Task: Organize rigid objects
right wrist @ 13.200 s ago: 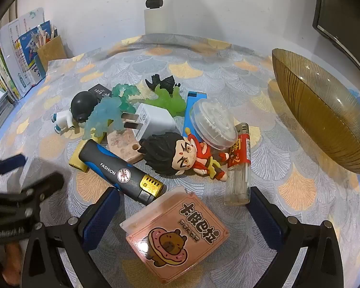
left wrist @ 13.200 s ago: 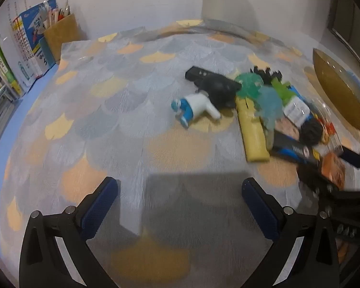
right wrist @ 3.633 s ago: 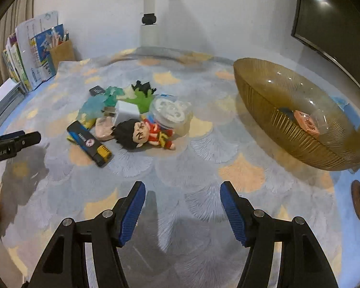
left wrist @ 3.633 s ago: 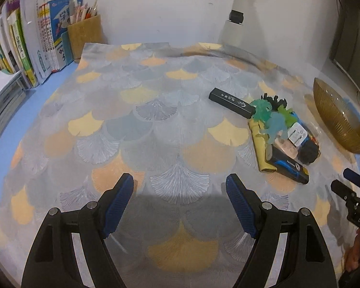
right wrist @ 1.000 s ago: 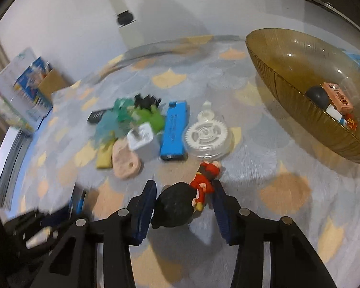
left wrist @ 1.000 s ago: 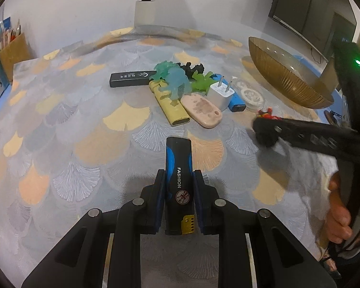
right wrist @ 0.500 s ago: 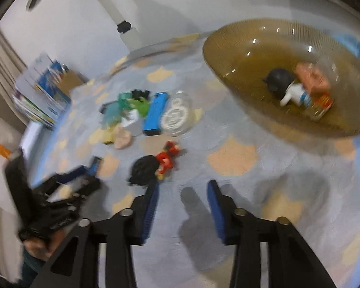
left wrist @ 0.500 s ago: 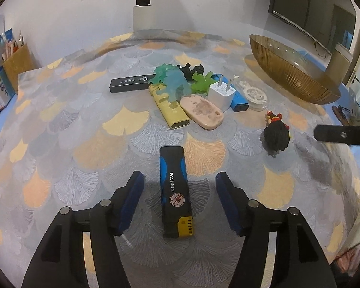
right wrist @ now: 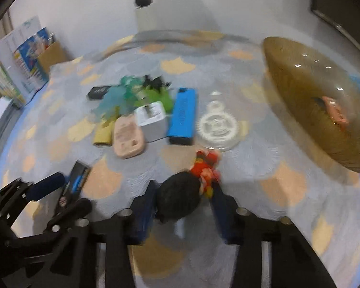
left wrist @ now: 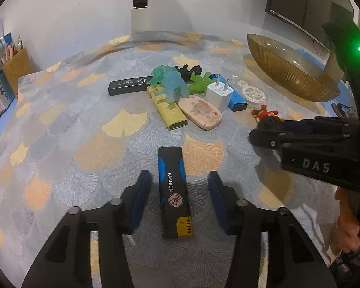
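Note:
A black and blue "FASHION" lighter point(left wrist: 174, 192) lies on the patterned cloth between the fingers of my open left gripper point(left wrist: 177, 199), with a gap on each side. It also shows in the right wrist view point(right wrist: 73, 182). My right gripper point(right wrist: 182, 206) is open around a black-haired, red-clothed figurine point(right wrist: 182, 196), which lies on the cloth; the figurine also shows in the left wrist view point(left wrist: 267, 120). An amber glass bowl point(right wrist: 307, 100) at the right holds an orange packet point(right wrist: 333, 110).
A pile sits mid-table: black box point(left wrist: 127, 85), yellow case point(left wrist: 168, 110), pink case point(left wrist: 200, 111), white charger point(left wrist: 219, 93), blue lighter point(right wrist: 183, 117), clear gear disc point(right wrist: 217, 126), green and teal toys point(left wrist: 171, 81). Books and a pen holder point(left wrist: 16, 64) stand at the left.
The left gripper has moved forward around the lighter it released half a second ago. The right gripper has swung back from the bowl and now straddles the figurine.

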{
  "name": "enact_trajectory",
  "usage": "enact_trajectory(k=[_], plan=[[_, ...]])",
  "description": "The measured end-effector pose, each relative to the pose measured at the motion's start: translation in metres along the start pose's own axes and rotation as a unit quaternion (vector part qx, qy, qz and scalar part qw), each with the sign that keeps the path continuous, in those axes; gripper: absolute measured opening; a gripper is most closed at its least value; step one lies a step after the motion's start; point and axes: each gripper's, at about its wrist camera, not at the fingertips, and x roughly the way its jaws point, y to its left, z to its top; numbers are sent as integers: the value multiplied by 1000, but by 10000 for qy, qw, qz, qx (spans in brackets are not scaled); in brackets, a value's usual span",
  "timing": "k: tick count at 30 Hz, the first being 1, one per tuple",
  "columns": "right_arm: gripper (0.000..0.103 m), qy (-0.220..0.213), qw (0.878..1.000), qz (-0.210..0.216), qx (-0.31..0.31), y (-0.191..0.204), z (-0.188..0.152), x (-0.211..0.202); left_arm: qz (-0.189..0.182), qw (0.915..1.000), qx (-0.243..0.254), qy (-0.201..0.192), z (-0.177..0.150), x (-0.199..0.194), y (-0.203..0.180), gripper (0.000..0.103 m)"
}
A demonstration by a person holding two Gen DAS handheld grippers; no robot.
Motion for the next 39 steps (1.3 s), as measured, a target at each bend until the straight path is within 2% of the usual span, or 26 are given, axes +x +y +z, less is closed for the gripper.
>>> enact_trajectory(k=[1, 3, 6, 10, 13, 16, 18, 21, 25, 27, 29, 33, 34, 35, 36, 37, 39], plan=[[37, 34, 9999, 133, -48, -1, 1, -2, -12, 10000, -19, -3, 0, 0, 1, 41], [37, 41, 9975, 694, -106, -8, 0, -13, -32, 10000, -63, -10, 0, 0, 2, 39], [37, -33, 9944, 965, -439, -13, -3, -36, -78, 9999, -114, -20, 0, -1, 4, 39], [37, -9, 9888, 1025, -1089, -11, -10, -55, -77, 9999, -94, -25, 0, -1, 4, 39], [37, 398, 9809, 969, -1636, -6, -20, -43, -68, 9999, -81, -27, 0, 0, 3, 39], [37, 713, 9766, 771, -1876, -10, -32, -29, -63, 9999, -81, -27, 0, -1, 3, 39], [38, 769, 9798, 588, -1748, -20, -34, -27, -64, 10000, -72, -28, 0, -1, 3, 39], [51, 720, 9877, 720, -1189, -47, -34, -37, -41, 10000, -47, -27, -1, 0, 2, 39], [52, 605, 9929, 719, -733, -65, -41, -49, -11, 10000, -24, -22, 0, 0, 1, 39], [54, 492, 9942, 723, -627, -63, -45, -52, -16, 10000, -34, -14, 0, 0, 1, 39], [65, 331, 9959, 613, -586, -57, -44, -51, 6, 10000, -61, 8, -1, -1, 1, 39], [65, 391, 9948, 718, -609, -39, -41, -35, 94, 9999, -58, 35, -5, -5, -1, 39], [65, 390, 9948, 676, -647, -35, -42, -32, 119, 9999, -57, 35, -6, -5, -2, 39], [56, 392, 9953, 553, -689, -29, -41, -27, 165, 9998, -57, 30, -6, -5, -2, 34], [49, 343, 9959, 346, -760, -25, -42, -25, 254, 9997, -57, 14, -6, -6, -3, 21], [32, 254, 9958, 124, -869, -20, -43, -25, 263, 9996, -63, 10, -6, -6, -2, 20], [33, 168, 9949, -5, -992, -14, -45, -27, 187, 9998, -115, 29, -5, -6, -2, 20]])
